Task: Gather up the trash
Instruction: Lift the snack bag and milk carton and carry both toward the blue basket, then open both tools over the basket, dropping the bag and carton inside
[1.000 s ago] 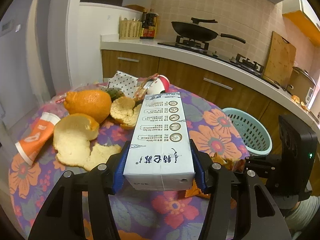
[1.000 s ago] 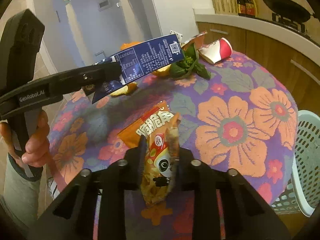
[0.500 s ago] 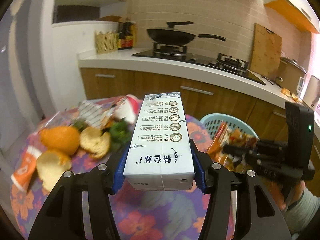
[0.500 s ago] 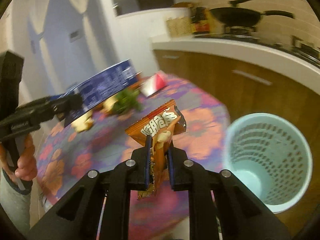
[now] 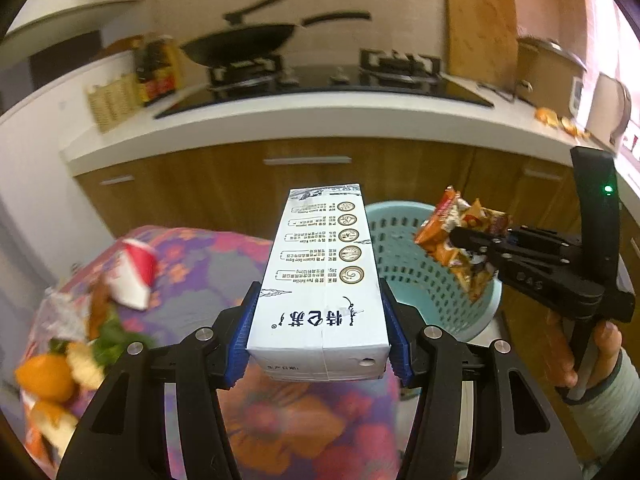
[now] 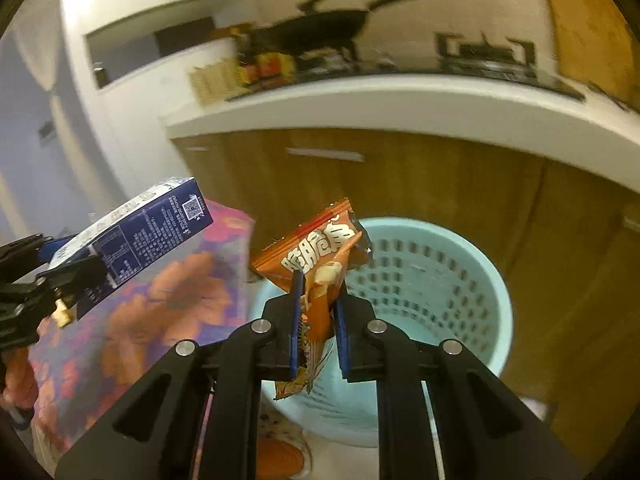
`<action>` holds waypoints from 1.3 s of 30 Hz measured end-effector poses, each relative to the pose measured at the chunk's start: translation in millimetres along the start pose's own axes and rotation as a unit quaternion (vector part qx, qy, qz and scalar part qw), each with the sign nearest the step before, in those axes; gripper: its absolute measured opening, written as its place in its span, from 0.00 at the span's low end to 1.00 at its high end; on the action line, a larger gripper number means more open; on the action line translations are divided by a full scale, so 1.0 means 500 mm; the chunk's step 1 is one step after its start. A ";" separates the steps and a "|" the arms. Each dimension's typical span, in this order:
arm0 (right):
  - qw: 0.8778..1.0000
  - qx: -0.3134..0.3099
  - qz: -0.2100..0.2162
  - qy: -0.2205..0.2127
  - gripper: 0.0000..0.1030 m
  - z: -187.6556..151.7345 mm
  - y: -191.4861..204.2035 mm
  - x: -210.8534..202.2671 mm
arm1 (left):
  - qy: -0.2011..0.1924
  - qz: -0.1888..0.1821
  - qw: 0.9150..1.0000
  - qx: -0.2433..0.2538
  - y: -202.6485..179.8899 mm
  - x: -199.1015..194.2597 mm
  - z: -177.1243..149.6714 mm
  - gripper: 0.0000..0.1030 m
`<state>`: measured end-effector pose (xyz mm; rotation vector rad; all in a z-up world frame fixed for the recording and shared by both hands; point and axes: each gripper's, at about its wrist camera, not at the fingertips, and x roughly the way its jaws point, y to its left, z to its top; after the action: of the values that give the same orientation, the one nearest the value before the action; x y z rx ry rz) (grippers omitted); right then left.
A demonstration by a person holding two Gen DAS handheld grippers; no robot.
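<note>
over the rim of the pale blue basket (image 6: 420,280) our right gripper (image 6: 318,320) pinches an orange snack wrapper (image 6: 320,256), held in the air above the opening. our left gripper (image 5: 318,332) clamps a white-and-blue milk carton (image 5: 324,280) over the edge of the floral table (image 5: 208,264) (basket just beyond). at the table's far left sit a red paper cup (image 5: 134,276) and what look like orange peels (image 5: 44,376), blurred.

A white countertop (image 5: 320,116) tops wooden cabinets (image 5: 224,184), wok (image 5: 240,42) on the stove.
</note>
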<state>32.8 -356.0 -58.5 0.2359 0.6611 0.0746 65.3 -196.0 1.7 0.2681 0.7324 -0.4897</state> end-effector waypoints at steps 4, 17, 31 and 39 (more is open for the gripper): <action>0.999 0.016 -0.026 0.024 0.11 -0.006 -0.034 0.042 | 0.020 -0.011 1.000 0.014 -0.035 0.049 0.016 0.52; 0.995 0.063 -0.043 0.067 0.14 -0.018 -0.107 0.107 | 0.071 -0.042 0.996 0.017 -0.086 0.157 0.033 0.52; 0.991 0.088 -0.046 0.087 0.44 -0.034 -0.138 0.121 | 0.095 -0.048 0.994 0.009 -0.104 0.202 0.037 0.52; 0.991 0.106 -0.053 0.070 0.48 -0.035 -0.162 0.088 | 0.110 -0.043 0.993 0.005 -0.100 0.217 0.023 0.54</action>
<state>56.0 -425.2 -117.8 0.4021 0.8214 -0.0814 115.2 -279.3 -68.7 0.3033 0.9598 -0.5514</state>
